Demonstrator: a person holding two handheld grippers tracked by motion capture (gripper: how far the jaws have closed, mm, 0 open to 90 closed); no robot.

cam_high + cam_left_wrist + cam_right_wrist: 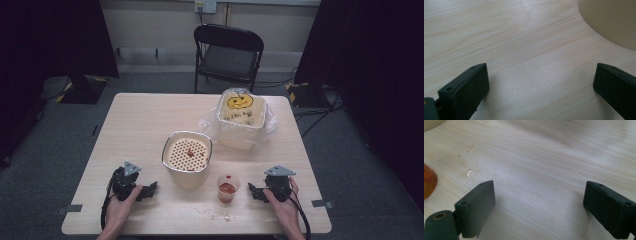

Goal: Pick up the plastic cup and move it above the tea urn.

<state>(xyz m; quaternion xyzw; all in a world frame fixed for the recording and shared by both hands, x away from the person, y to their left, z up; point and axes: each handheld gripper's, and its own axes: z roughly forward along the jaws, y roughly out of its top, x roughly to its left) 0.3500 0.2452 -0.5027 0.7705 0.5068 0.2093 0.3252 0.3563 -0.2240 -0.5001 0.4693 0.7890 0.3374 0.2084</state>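
**Both grippers parked low on the table, jaws wide and empty**

I have the left gripper (148, 190) sitting at the near left of the wooden table (140, 125), my hand wrapped round its body, its jaws pointing inward toward the middle. In the left gripper view the two black jaws stand far apart with bare wood grain between them, so it is released and grasping nothing. Up in the corner of that view curves the pale wall of the strainer pot (611, 22), close ahead but not touching the jaws.

Over on the other side, the right gripper (253, 191) rests at the near right, also aimed inward. Its jaws are spread just as wide in the right gripper view, with empty tabletop between them; released as well.

Between the two grippers stands the small sauce cup (227, 188), upright, with red sauce inside. It sits just beside the right gripper's tips, apart from them, and its orange side peeks in at the left edge of the right gripper view (429, 182). A few wet splashes (216, 215) lie on the wood in front of it.

The strainer pot (187, 157) sits just behind and left of the cup, its perforated insert carrying a red speck. Farther back, a tub with a pumpkin face (241, 111) rests on crumpled clear plastic (210, 122).
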